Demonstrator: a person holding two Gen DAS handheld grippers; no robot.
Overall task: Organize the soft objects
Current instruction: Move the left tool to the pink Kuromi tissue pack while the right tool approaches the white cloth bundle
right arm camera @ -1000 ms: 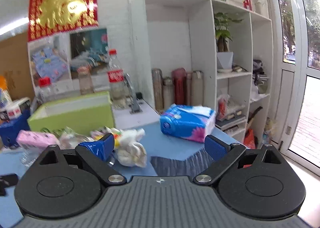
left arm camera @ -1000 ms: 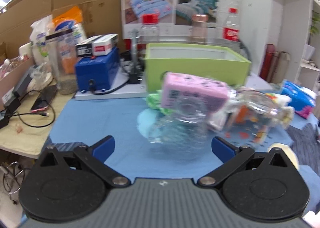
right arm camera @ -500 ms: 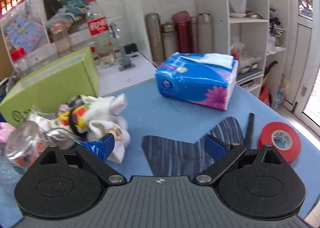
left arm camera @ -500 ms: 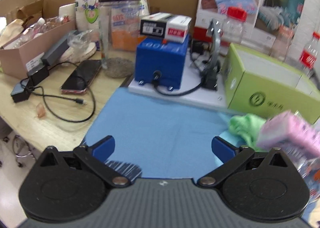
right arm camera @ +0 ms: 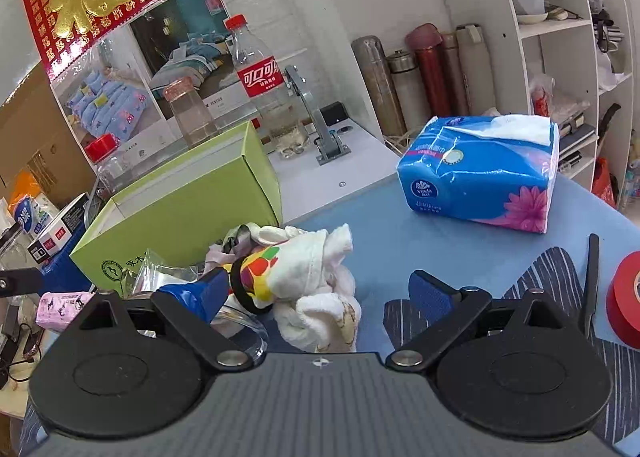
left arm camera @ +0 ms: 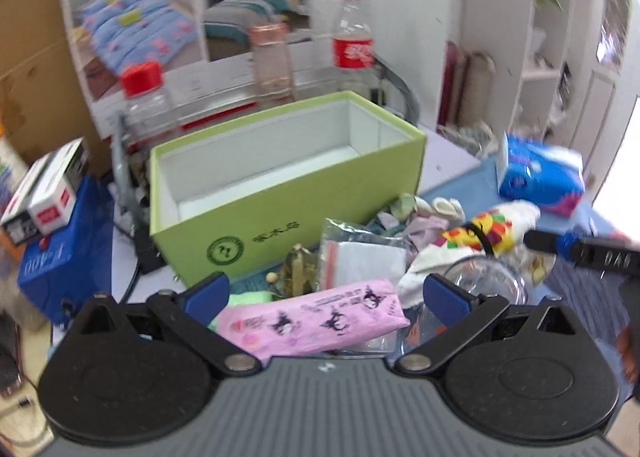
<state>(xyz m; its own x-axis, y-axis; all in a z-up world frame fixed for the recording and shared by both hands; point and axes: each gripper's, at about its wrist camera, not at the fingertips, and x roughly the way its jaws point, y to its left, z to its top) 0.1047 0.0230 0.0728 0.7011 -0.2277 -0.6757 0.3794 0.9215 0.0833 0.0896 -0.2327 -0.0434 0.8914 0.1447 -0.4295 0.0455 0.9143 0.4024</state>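
An open lime-green box [left arm camera: 280, 193] with a white, empty-looking inside stands behind a pile of items. A pink cartoon-print tissue pack [left arm camera: 316, 321] lies close in front of my open left gripper [left arm camera: 326, 293], between its fingers and untouched by the pads. A white cloth bundle [right arm camera: 316, 277] with a colourful print and a black band lies between the spread fingers of my open right gripper [right arm camera: 316, 289]; its left fingertip [right arm camera: 200, 291] is beside the band. The same bundle [left arm camera: 480, 237] shows in the left wrist view.
A blue tissue pack [right arm camera: 480, 177] sits on the blue mat to the right. A dark striped cloth [right arm camera: 552, 281], a black stick and a red tape roll [right arm camera: 624, 309] lie at the right edge. Bottles [left arm camera: 352, 41] stand behind the box; a blue device [left arm camera: 60, 257] at left.
The left wrist view has swung from the left side of the table back to the green box and pile. My right gripper has drawn closer to the white bundle, which is now between its fingers.
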